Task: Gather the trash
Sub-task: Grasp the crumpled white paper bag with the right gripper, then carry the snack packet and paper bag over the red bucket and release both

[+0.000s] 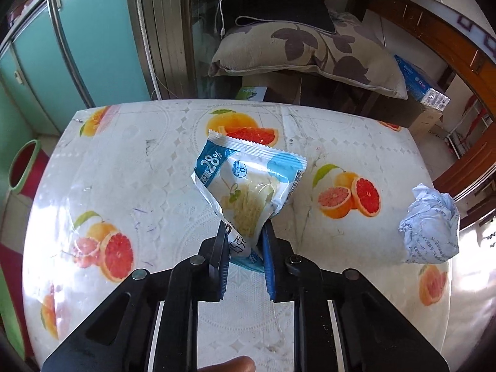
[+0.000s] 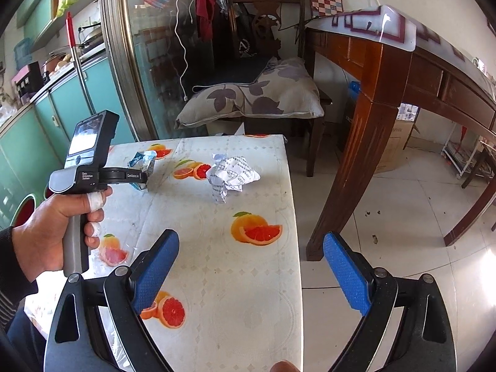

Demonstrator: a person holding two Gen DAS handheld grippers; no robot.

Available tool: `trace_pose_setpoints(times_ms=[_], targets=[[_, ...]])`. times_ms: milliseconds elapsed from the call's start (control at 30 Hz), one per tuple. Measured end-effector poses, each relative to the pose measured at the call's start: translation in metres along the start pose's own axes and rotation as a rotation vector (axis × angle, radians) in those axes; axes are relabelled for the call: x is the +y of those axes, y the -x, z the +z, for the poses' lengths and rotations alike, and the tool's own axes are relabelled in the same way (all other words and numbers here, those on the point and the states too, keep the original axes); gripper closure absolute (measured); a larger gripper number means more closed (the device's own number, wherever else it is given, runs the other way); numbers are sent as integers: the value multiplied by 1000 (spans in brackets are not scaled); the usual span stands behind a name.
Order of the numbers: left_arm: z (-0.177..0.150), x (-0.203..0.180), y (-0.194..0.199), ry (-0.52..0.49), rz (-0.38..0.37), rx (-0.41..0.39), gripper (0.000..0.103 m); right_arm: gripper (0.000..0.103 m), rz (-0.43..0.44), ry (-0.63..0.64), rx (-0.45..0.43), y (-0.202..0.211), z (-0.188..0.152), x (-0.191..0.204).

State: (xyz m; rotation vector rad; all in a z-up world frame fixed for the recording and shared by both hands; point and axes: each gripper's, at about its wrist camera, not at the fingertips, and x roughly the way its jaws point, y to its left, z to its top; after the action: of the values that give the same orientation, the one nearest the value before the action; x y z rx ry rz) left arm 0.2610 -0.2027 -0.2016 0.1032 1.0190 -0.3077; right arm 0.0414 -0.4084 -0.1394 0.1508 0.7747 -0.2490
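Observation:
A white and blue snack wrapper (image 1: 245,179) stands up off the fruit-print table (image 1: 155,186), and my left gripper (image 1: 245,229) is shut on its lower end. A crumpled ball of printed paper (image 1: 431,223) lies near the table's right edge. In the right wrist view, a hand holds the left gripper (image 2: 141,176) over the far left of the table, with the wrapper (image 2: 142,162) at its tip. The paper ball (image 2: 232,173) sits to the right of it. My right gripper (image 2: 251,241) hangs open over the table's near right part with nothing between its blue pads (image 2: 155,272).
A red bin with a green rim (image 1: 24,167) stands on the floor left of the table. A chair with a leaf-print cushion (image 2: 251,99) is behind the table. A wooden table (image 2: 372,117) and tiled floor lie to the right. Teal cabinets (image 1: 77,46) line the left side.

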Motion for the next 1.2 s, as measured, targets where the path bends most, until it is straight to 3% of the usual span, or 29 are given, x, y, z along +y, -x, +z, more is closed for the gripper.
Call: trace_pose_setpoints(times_ms=[300, 467, 633, 933, 967, 1000, 1033, 1200], targets=[[-12, 13, 70, -124, 31, -151, 86, 8, 15, 40, 28, -56, 38, 26], [-24, 26, 108, -148, 14, -207, 86, 8, -33, 49, 80, -109, 52, 35], [-40, 43, 131, -146, 8, -214, 86, 6, -105, 74, 105, -150, 62, 38], [-60, 65, 159, -123, -13, -219, 86, 4, -77, 33, 164, -195, 66, 28], [-62, 68, 161, -116, -14, -217, 86, 10, -76, 32, 165, -196, 66, 27], [-63, 71, 162, -111, -14, -218, 86, 36, -77, 36, 168, -196, 65, 27], [-63, 74, 164, -108, -9, -221, 86, 47, -88, 45, 174, -198, 64, 27], [-71, 90, 173, -98, 13, -234, 86, 49, -86, 52, 178, -190, 62, 25]])
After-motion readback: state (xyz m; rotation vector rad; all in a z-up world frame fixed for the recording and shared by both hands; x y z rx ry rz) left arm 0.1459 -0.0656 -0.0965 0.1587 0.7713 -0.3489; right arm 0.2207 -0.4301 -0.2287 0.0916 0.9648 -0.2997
